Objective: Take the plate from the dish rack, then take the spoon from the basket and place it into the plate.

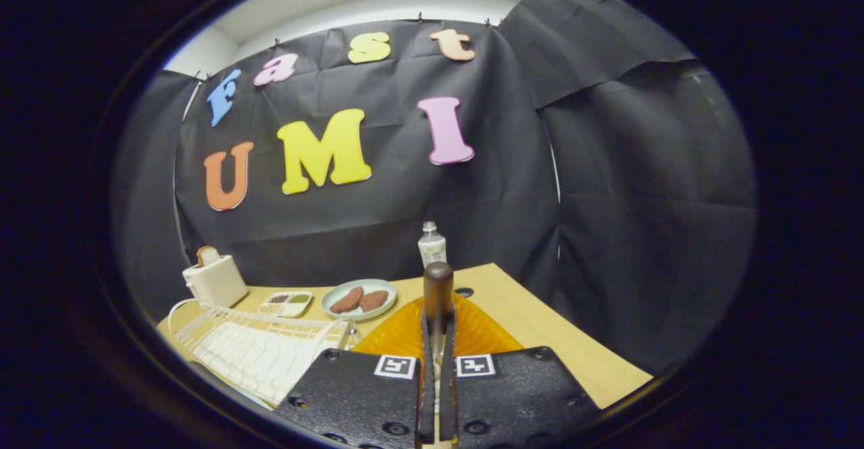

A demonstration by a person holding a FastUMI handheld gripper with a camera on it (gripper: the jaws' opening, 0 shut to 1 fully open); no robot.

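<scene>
1 spoon [438,285] between closed tongs [437,341]

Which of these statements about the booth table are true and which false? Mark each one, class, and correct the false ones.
1. The gripper is shut on a spoon's brown handle. True.
2. The orange plate stands in the dish rack. False: it lies on the table under the fingers, beside the white dish rack.
3. The pale plate beyond the fingers holds two brown patties. True.
4. The bottle lies on its side. False: it stands upright at the table's far edge.
5. A slice of bread sticks up from the toaster. True.
</scene>
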